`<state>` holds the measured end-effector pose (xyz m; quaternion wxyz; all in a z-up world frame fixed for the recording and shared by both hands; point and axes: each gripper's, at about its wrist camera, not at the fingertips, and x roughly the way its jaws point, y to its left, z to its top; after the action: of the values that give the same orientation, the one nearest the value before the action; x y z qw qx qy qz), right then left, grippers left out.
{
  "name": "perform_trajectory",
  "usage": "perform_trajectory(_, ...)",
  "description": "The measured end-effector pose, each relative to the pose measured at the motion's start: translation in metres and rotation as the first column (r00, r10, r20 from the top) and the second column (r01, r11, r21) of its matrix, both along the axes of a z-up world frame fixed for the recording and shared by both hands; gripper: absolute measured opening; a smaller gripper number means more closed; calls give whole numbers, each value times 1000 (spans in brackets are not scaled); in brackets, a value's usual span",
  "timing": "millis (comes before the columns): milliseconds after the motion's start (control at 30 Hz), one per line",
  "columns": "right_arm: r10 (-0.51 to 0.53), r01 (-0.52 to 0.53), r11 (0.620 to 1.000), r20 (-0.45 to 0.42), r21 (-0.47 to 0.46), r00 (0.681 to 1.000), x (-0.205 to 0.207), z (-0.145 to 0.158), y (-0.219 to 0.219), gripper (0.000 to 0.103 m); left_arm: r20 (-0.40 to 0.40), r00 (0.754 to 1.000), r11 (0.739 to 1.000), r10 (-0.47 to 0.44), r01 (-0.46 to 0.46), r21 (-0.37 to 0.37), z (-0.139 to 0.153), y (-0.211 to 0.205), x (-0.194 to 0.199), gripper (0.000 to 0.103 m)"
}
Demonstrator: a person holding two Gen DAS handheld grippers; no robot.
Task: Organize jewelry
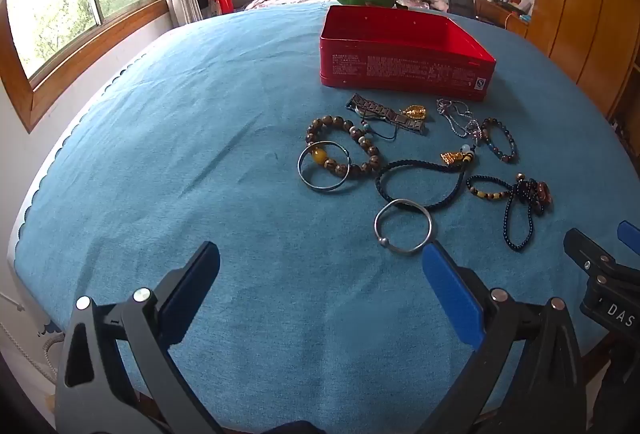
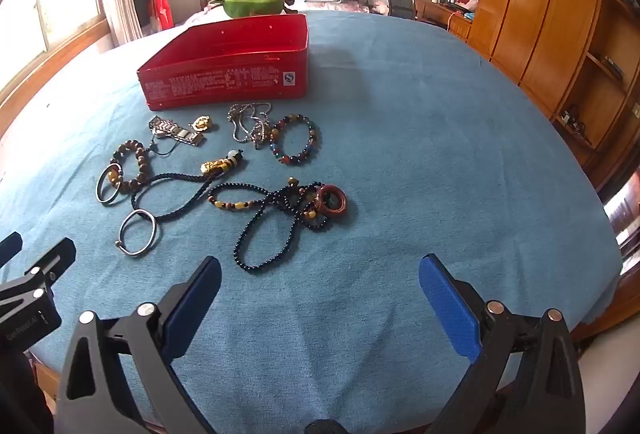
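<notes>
In the left wrist view the left gripper point(image 1: 320, 266) hangs wide and empty over the blue cloth point(image 1: 168, 161), its blue finger just beside the plain silver bangle point(image 1: 403, 226) — probably the easiest first pick, pinched across 1 side of the rim. In the right wrist view the right gripper point(image 2: 320, 274) is equally wide and empty, nearest the dark bead strand point(image 2: 264, 234); the open red tin point(image 2: 228, 73) behind the pile looks the likely destination — lift pieces 1 at a time to avoid tangles.

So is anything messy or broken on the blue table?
Nothing looks broken. The jewelry lies loose and partly tangled on the blue cloth: a silver bangle overlaps the wooden bead bracelet, and the red tin looks empty.
</notes>
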<state>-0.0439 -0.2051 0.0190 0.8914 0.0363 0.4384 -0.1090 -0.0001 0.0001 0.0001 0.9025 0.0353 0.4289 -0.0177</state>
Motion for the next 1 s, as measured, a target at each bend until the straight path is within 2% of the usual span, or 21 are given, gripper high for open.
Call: perform_trajectory(1000,0,0,1000,4,3,1000,2,1,1,99,1,1000,1000,-1,1,2,0,0,0,100)
